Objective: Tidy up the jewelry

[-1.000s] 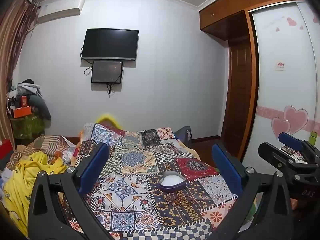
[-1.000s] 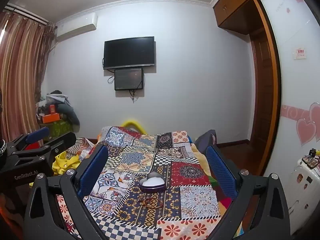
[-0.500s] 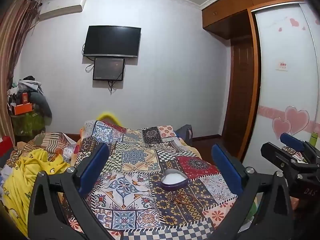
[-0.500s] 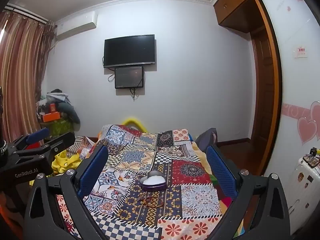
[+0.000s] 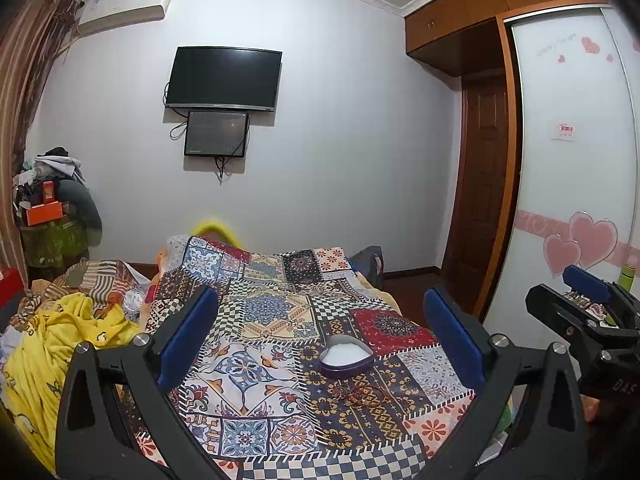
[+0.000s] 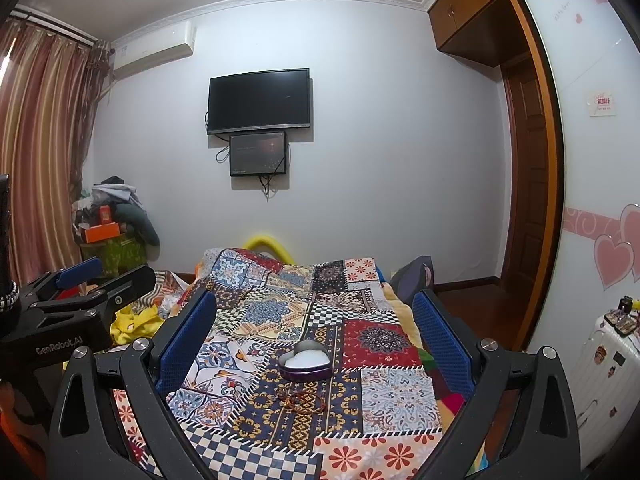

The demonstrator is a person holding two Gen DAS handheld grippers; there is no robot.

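Note:
A purple heart-shaped box [image 5: 345,356] with a white lining sits open on the patchwork bedspread [image 5: 272,320]; it also shows in the right wrist view [image 6: 306,363]. A reddish-brown bead bracelet [image 5: 362,394] lies just in front of the box, also in the right wrist view [image 6: 302,402]. My left gripper [image 5: 320,336] is open and empty, held above the bed short of the box. My right gripper [image 6: 314,334] is open and empty, likewise short of the box. Each gripper shows at the edge of the other's view.
A yellow blanket [image 5: 52,344] and striped bedding lie left of the bedspread. A white suitcase [image 6: 600,380] with small items on top stands at the right by the wardrobe door [image 5: 572,160]. A TV [image 5: 224,78] hangs on the far wall.
Both views have tilted slightly upward, so the box and bracelet sit a little lower in frame. Both grippers stay open and empty.

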